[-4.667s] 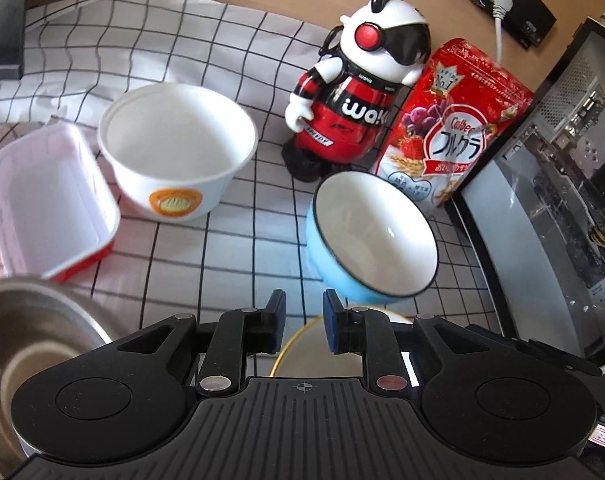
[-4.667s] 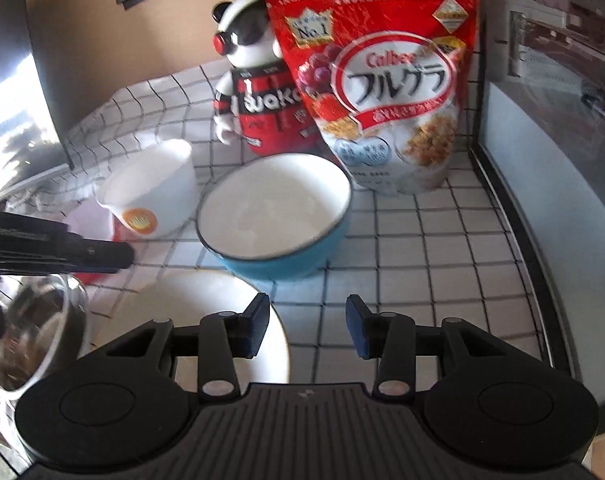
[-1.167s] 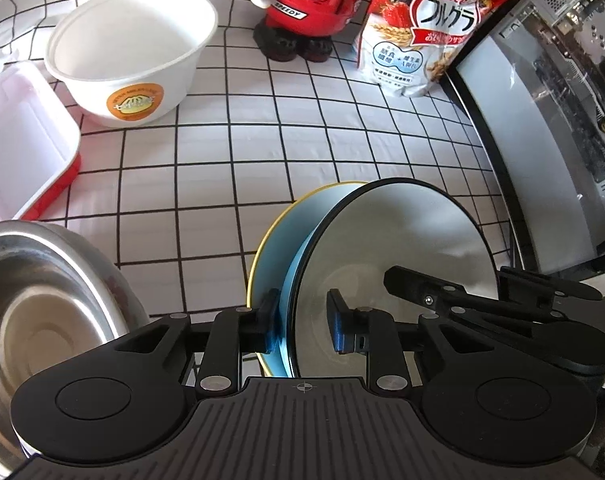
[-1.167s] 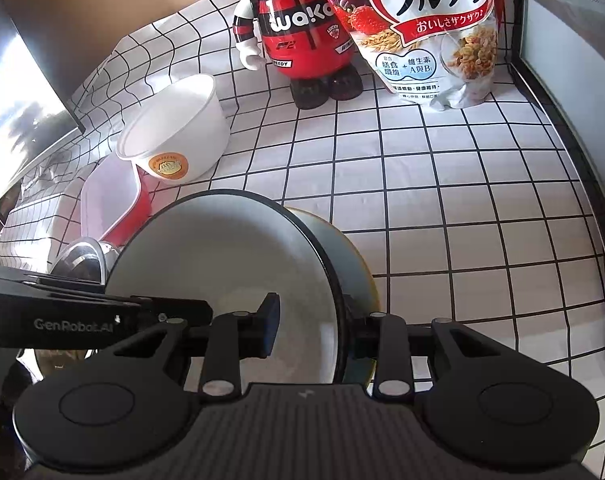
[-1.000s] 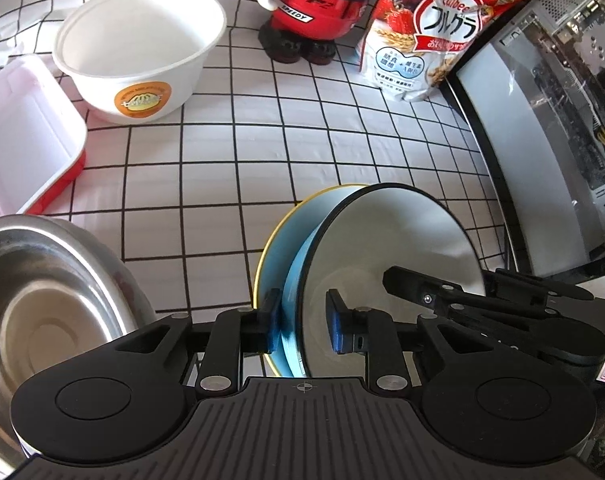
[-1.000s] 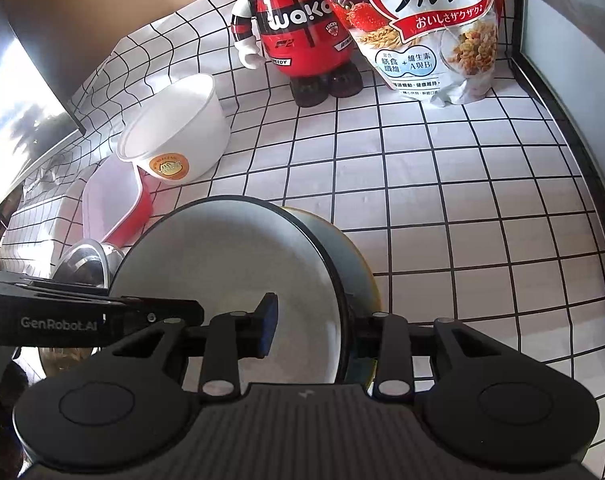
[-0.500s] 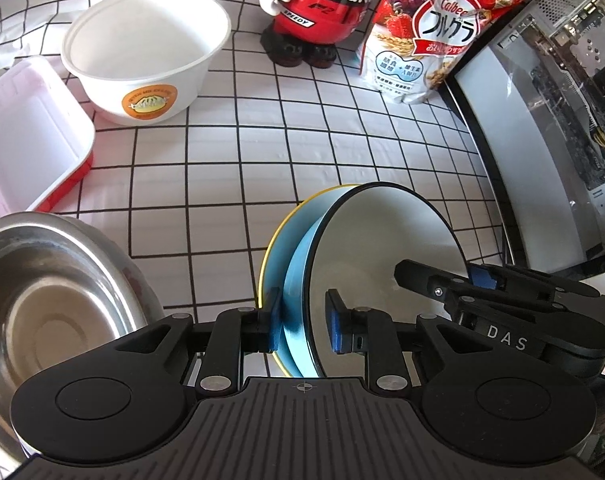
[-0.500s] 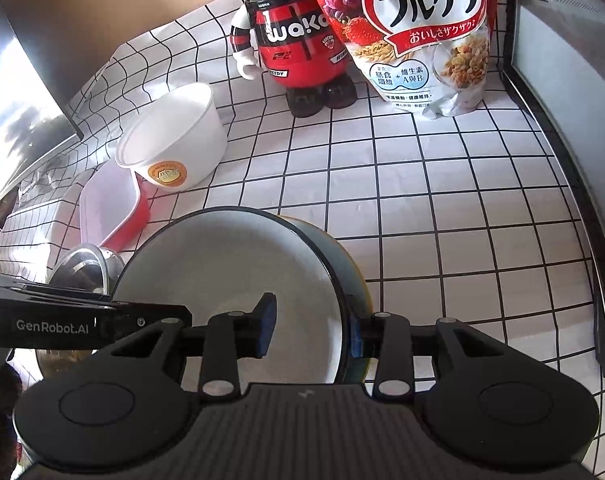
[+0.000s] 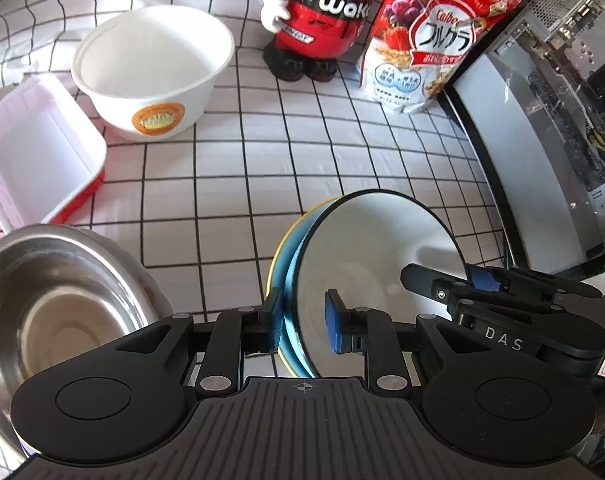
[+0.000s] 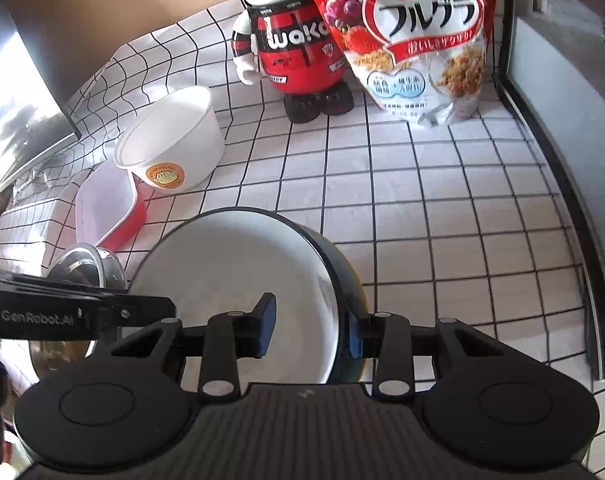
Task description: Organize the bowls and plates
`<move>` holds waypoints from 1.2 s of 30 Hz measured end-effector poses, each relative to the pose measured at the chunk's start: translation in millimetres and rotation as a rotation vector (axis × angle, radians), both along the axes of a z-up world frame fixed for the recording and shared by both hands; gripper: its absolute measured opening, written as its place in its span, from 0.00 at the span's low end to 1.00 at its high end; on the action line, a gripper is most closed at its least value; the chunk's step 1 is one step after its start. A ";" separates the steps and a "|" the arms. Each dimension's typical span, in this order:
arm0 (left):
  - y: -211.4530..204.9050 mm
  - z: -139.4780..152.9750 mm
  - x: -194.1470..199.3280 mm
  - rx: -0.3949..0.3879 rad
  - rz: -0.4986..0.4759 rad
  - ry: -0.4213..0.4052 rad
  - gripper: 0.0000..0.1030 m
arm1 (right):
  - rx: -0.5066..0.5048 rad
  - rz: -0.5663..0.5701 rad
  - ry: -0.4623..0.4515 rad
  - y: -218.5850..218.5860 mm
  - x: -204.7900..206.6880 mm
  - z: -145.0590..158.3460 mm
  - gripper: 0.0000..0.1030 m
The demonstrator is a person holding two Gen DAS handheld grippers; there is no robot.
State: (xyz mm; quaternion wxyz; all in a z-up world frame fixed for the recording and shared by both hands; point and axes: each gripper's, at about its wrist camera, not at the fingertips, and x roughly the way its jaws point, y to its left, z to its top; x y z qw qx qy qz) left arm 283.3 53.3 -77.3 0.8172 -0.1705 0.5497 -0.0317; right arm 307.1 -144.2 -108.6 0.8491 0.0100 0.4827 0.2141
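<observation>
While the blue bowl [image 9: 376,248] sits on a yellow-rimmed plate [image 9: 276,258] at the near edge of the worktop [image 9: 302,160], both grippers straddle its rim: the left gripper [image 9: 302,322] clenched on the wall, the right gripper [image 10: 308,328] likewise. At eleven o'clock stands a white bowl [image 9: 150,76], at nine a steel bowl [image 9: 54,304].

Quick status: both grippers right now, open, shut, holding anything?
Left gripper: shut on the rim of the blue bowl.
Right gripper: shut on the opposite rim of the same bowl.
</observation>
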 end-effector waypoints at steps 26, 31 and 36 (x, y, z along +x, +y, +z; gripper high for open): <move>5.9 -10.0 -0.8 0.055 0.017 -0.022 0.24 | -0.045 -0.054 -0.061 -13.3 -2.3 6.9 0.44; 3.8 -19.4 1.6 0.044 0.011 0.003 0.24 | -0.023 -0.080 0.004 -19.6 0.9 -8.3 0.45; 2.3 -24.4 4.0 0.054 0.010 0.019 0.25 | 0.009 -0.095 0.069 -21.1 1.8 -21.5 0.45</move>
